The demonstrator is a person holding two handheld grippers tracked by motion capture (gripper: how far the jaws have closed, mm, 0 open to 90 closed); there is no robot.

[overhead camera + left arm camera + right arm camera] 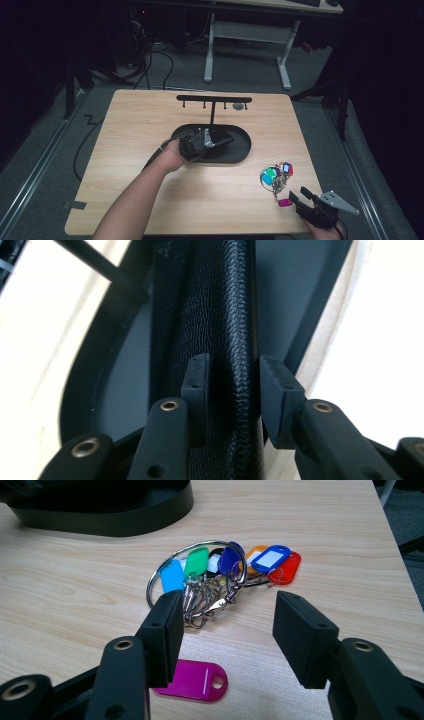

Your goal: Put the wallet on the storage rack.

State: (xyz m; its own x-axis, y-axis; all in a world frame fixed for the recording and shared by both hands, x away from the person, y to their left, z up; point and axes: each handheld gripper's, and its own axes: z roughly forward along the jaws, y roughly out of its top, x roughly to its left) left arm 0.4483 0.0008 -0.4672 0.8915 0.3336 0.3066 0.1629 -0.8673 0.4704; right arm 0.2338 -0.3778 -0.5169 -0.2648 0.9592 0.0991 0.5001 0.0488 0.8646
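Where grey floor surrounds, wooden table (130, 150) — dark room.

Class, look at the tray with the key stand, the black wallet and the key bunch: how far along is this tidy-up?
Done: the wallet lies in the tray. In hand: the left gripper straddles it, grip unclear. Left: the key bunch lies on the table before the open right gripper; the stand's hooks look bare.

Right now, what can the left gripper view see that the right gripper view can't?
The left gripper view looks straight down on a black leather wallet standing on edge between the left gripper's fingers, inside the tray. The right gripper view instead has a key ring with colourful tags and a loose magenta tag ahead of the open right gripper. Both see the black tray and the wooden table.
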